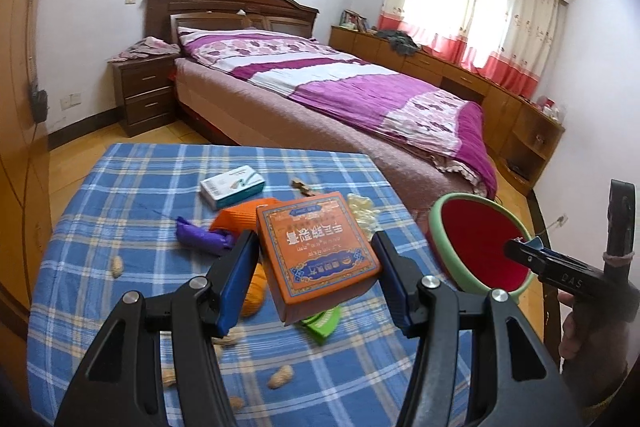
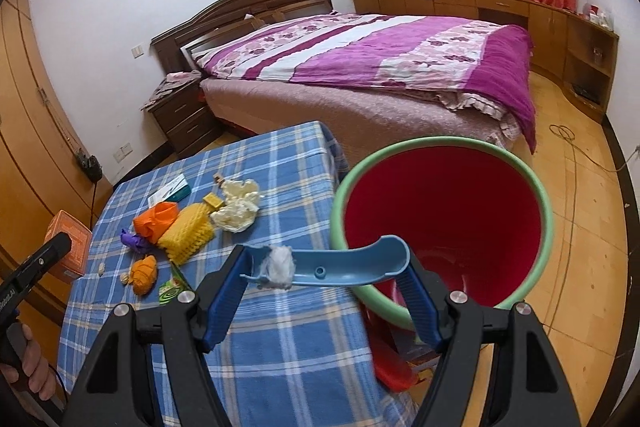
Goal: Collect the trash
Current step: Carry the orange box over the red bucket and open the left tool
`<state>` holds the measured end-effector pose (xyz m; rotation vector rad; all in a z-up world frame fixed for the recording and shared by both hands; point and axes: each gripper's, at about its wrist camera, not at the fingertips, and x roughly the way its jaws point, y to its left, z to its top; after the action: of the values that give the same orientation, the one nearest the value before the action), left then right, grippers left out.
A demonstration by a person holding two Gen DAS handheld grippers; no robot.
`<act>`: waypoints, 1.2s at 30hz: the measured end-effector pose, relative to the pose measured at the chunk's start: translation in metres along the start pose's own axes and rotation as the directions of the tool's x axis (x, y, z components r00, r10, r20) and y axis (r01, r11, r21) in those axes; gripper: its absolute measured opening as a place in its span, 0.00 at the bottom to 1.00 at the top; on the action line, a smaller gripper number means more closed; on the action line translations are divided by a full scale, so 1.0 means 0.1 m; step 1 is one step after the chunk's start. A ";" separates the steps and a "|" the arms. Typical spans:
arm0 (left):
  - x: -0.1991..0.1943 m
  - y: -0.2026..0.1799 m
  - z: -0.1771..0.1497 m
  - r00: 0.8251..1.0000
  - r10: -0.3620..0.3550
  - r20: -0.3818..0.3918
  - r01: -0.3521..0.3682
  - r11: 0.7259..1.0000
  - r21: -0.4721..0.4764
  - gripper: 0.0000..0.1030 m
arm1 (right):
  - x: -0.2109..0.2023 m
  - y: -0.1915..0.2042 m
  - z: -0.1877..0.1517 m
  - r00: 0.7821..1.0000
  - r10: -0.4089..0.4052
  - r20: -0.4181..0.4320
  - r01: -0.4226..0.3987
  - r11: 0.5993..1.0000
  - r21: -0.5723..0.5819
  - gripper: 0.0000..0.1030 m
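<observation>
Blue plaid tablecloth point(image 1: 120, 187) under flat orange box point(image 1: 316, 247) with upside-down print.

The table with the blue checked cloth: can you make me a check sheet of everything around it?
Surface: table under a blue checked cloth, littered.
Job's things: orange box held in the left gripper; blue plastic piece with a white wad held across the right gripper; red bin with green rim beside the table.
Clutter: peanut shells, purple wrapper, orange wrapper, yellow brush-like thing, crumpled cream bag, white and teal box, green packet.
Grippers: both sets of fingers closed on their loads.
Cables: cord trailing on the floor.
Surroundings: bed, nightstand, low cabinets, curtained window.
</observation>
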<state>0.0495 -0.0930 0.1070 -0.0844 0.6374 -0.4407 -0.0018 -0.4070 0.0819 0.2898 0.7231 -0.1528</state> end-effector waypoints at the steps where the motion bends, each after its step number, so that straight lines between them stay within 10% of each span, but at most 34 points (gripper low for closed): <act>1: 0.02 -0.03 0.00 1.000 -0.006 -0.003 0.006 1.000 0.004 0.58 | 0.00 -0.04 0.00 1.000 -0.002 -0.002 0.002 1.000 0.006 0.73; 36: 1.20 -1.54 0.06 0.978 -0.157 -0.135 0.184 0.959 0.216 0.58 | 0.41 -1.31 0.04 0.995 -0.083 -0.052 0.091 0.980 0.179 0.76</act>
<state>0.0813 -0.2835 0.0768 0.1060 0.6934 -0.6874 -0.0003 -0.5342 0.0301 0.4372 0.7676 -0.2970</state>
